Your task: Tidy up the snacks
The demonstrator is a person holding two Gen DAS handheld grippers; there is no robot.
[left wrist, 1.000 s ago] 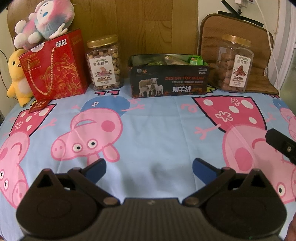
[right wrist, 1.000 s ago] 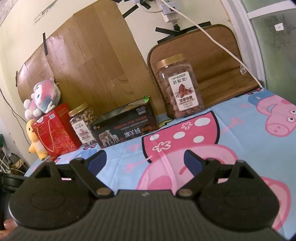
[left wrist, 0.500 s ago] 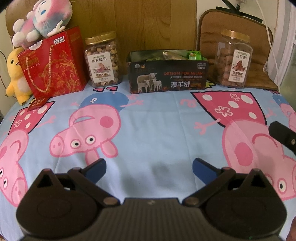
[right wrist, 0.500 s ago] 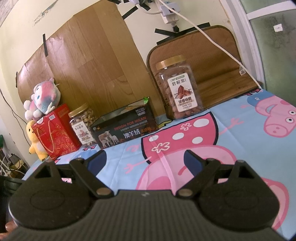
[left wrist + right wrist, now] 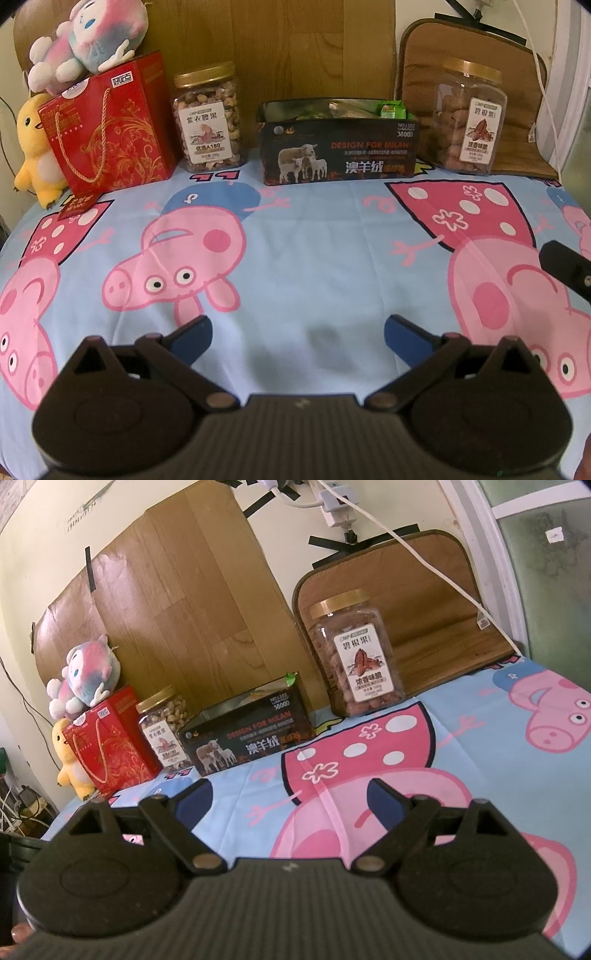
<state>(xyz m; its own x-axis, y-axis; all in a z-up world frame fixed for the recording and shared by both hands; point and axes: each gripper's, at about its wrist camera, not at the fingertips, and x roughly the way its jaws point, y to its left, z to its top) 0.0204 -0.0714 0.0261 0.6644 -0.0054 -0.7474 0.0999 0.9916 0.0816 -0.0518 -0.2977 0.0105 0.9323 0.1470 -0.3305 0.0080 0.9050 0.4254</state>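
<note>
A black open box (image 5: 338, 151) holding snack packets, one green (image 5: 390, 109), stands at the back of the table; it also shows in the right wrist view (image 5: 247, 734). A cashew jar (image 5: 207, 118) stands to its left and a pecan jar (image 5: 469, 118) to its right, both gold-lidded. They also appear in the right wrist view as the cashew jar (image 5: 162, 731) and the pecan jar (image 5: 356, 664). My left gripper (image 5: 297, 332) is open and empty above the cloth. My right gripper (image 5: 290, 797) is open and empty; part of it (image 5: 567, 267) shows at the left view's right edge.
A red gift bag (image 5: 110, 129) stands at the back left with a plush toy (image 5: 85, 37) on top and a yellow duck plush (image 5: 35, 147) beside it. A brown cushion (image 5: 480, 55) leans behind the pecan jar. The Peppa Pig tablecloth (image 5: 314, 240) covers the table.
Both views shift slightly; the box and jars sit a little farther and lower in frame than a second ago. Both grippers stay open and empty.
</note>
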